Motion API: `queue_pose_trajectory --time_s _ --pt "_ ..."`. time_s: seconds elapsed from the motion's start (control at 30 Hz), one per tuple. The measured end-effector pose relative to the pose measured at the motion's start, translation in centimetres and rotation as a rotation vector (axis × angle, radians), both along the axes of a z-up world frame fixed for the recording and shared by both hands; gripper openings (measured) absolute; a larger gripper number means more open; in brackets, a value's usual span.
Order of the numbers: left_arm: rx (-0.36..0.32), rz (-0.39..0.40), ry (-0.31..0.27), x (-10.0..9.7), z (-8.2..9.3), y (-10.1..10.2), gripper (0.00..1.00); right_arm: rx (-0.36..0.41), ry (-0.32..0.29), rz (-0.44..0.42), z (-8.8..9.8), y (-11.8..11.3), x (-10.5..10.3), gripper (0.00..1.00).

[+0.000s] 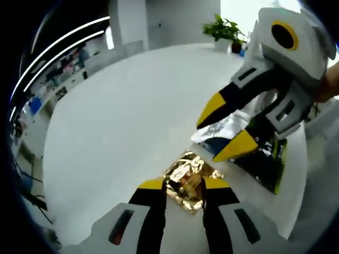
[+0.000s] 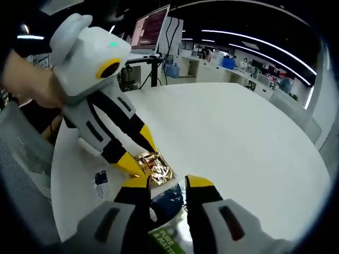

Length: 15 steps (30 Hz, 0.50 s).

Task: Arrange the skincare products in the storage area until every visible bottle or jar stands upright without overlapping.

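A crumpled gold foil packet (image 1: 186, 179) lies on the white round table (image 1: 116, 121). My left gripper (image 1: 183, 183) is open, with its jaws standing on either side of the packet's near end. In the right gripper view the gold foil packet (image 2: 154, 165) sits just beyond my right gripper (image 2: 167, 182), and the left gripper (image 2: 139, 154) reaches it from the left. My right gripper (image 1: 225, 128) is open, hovering over a silver and dark blue packet (image 1: 222, 128). The same dark blue packet (image 2: 168, 203) lies between its jaws. I cannot see any bottle or jar.
A green and black packet (image 1: 271, 165) lies at the table's edge beside the blue one, and the green packet (image 2: 168, 239) is under my right jaws. A small sachet (image 2: 100, 180) lies to the left. A potted plant (image 1: 225, 29) stands at the far rim. Desks and monitors (image 2: 153, 26) lie beyond.
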State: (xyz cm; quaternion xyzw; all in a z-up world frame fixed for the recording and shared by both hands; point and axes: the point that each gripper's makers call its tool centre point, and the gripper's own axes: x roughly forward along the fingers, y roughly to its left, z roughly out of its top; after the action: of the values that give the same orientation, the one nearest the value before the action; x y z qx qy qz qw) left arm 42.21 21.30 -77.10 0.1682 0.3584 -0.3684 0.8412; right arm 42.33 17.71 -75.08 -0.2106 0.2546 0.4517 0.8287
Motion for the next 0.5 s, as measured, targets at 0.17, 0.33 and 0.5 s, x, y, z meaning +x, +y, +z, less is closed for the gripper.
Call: queue_pose_trajectory --time_s 0.17,0.33,0.5 --pt "-0.001 0.011 -0.002 -0.1 0.5 0.2 0.24 0.014 -0.007 0.013 0.6 0.0 -0.8 0.34" --pt "-0.001 0.019 -0.003 -0.6 1.0 0.3 0.29 0.024 -0.004 0.015 1.0 -0.2 -1.5 0.41" --pt "-0.001 0.031 0.0 -1.5 1.4 0.4 0.34 0.041 0.007 0.004 1.6 -0.9 -2.6 0.48"
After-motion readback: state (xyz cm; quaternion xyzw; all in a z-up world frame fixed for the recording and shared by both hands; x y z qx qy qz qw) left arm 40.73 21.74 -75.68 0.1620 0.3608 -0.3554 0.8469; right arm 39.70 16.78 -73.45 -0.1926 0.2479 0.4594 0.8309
